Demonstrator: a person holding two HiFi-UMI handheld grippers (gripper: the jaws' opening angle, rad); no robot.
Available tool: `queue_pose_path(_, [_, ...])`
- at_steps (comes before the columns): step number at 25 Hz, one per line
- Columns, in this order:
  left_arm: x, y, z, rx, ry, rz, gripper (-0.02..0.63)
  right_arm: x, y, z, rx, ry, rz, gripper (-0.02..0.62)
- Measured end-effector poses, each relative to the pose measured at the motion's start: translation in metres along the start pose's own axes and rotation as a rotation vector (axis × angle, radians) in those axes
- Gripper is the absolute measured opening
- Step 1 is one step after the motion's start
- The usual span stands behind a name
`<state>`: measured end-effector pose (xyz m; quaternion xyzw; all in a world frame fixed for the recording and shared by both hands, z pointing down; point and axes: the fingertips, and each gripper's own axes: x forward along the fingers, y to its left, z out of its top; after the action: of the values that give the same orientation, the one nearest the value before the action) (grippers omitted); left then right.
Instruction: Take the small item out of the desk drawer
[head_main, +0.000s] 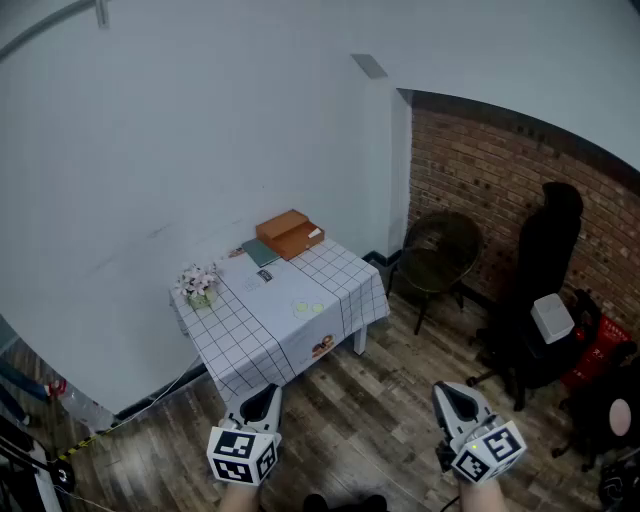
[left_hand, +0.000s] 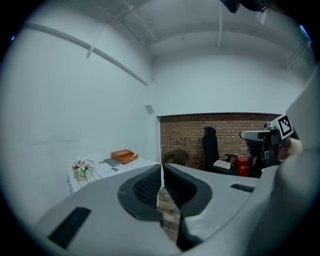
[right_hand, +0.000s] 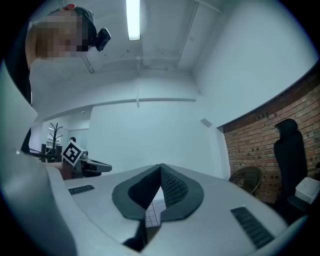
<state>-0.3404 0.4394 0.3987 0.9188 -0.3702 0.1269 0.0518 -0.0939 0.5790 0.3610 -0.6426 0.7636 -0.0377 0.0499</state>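
Note:
A small table with a white checked cloth (head_main: 345, 285) stands against the white wall. At its back sits an orange drawer box (head_main: 289, 233), also seen in the left gripper view (left_hand: 124, 156); its inside is hidden. Both grippers hang well short of the table, over the wood floor. My left gripper (head_main: 266, 394) is shut with nothing between its jaws, pointing at the table (left_hand: 161, 169). My right gripper (head_main: 447, 392) is also shut and empty, its pads meeting at the tips (right_hand: 160, 168).
A flower pot (head_main: 198, 285), a dark notebook (head_main: 260, 252) and a small dark object (head_main: 263, 276) lie on the cloth. A round wicker chair (head_main: 440, 252) and a black office chair (head_main: 545, 290) stand to the right by the brick wall (head_main: 500, 190).

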Motion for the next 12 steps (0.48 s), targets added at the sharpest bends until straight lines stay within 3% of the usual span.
queue_pose_path(12, [0.002,-0.039,-0.013,-0.009,0.029,-0.028,0.026,-0.033,-0.017,-0.012,0.019,0.012,-0.028,0.003])
